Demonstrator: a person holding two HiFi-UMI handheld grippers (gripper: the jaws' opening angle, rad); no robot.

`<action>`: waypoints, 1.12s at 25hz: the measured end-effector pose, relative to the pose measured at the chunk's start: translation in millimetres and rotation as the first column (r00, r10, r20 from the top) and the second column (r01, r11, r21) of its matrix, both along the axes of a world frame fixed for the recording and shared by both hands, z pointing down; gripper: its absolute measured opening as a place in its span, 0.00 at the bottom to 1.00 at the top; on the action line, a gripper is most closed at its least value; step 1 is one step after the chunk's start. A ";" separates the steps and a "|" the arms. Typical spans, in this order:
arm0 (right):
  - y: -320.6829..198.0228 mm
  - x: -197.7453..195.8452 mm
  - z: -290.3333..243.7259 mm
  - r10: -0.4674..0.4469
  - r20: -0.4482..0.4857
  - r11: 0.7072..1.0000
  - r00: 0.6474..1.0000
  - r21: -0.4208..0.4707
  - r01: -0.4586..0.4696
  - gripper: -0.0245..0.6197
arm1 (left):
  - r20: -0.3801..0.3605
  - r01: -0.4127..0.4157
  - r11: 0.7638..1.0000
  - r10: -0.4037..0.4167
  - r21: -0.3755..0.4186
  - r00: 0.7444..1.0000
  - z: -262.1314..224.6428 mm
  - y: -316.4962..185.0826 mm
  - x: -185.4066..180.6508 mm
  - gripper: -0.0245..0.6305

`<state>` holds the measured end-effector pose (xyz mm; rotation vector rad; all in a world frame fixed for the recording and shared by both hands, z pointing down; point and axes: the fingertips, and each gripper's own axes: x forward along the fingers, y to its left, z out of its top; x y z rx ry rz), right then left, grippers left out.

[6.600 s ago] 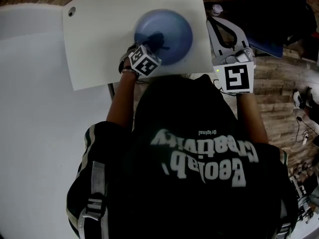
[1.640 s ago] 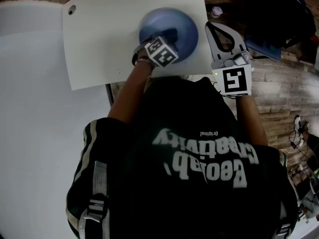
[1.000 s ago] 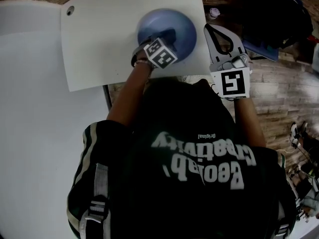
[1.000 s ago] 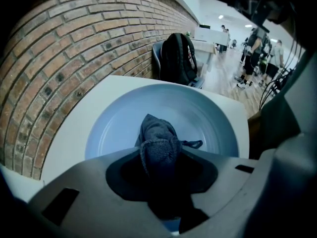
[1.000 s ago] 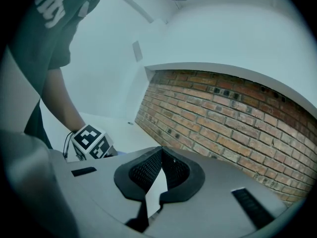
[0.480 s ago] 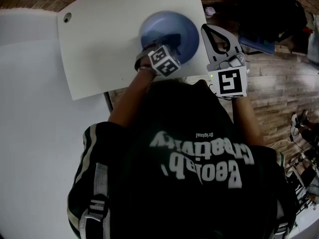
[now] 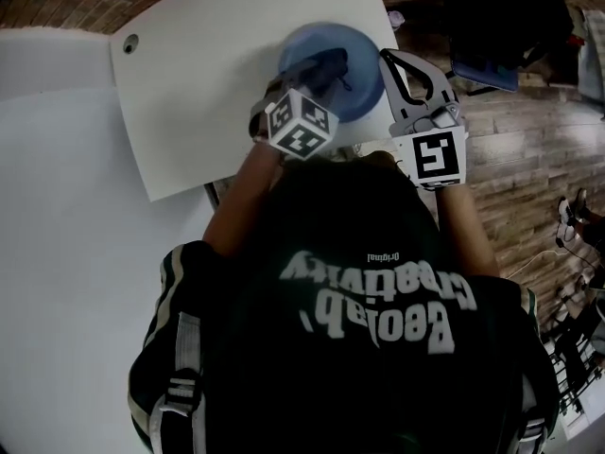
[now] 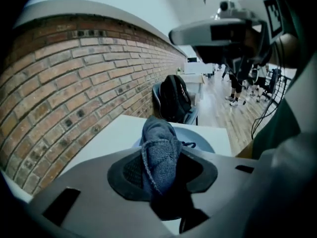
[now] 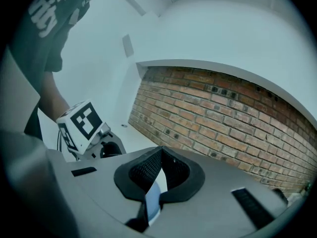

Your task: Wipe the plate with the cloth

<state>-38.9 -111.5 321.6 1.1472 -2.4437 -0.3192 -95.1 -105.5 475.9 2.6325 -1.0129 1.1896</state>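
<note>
Plate [image 7: 364, 88], one, is pinched between jaws of the right gripper [image 9: 159, 170]; left gripper [image 8: 161, 175] jaws clamp one cloth [image 8: 158, 150].

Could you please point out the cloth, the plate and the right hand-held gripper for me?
cloth [image 8: 159, 155], left gripper view, its bunched knit middle.
plate [image 7: 361, 53], head view, bare blue surface near the rim.
right hand-held gripper [image 9: 161, 155], right gripper view, where its tips meet.

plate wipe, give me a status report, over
Left gripper shut on cloth, held over the plate, contact unclear. Right gripper shut on the plate rim. Nothing seen blocking on the white table.
</note>
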 end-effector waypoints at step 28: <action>-0.8 -11.2 -38.5 0.091 0.090 0.992 0.992 0.075 -0.097 0.03 | -0.413 0.226 0.847 -0.010 0.480 0.911 -206.2 -12.6 -60.1 0.24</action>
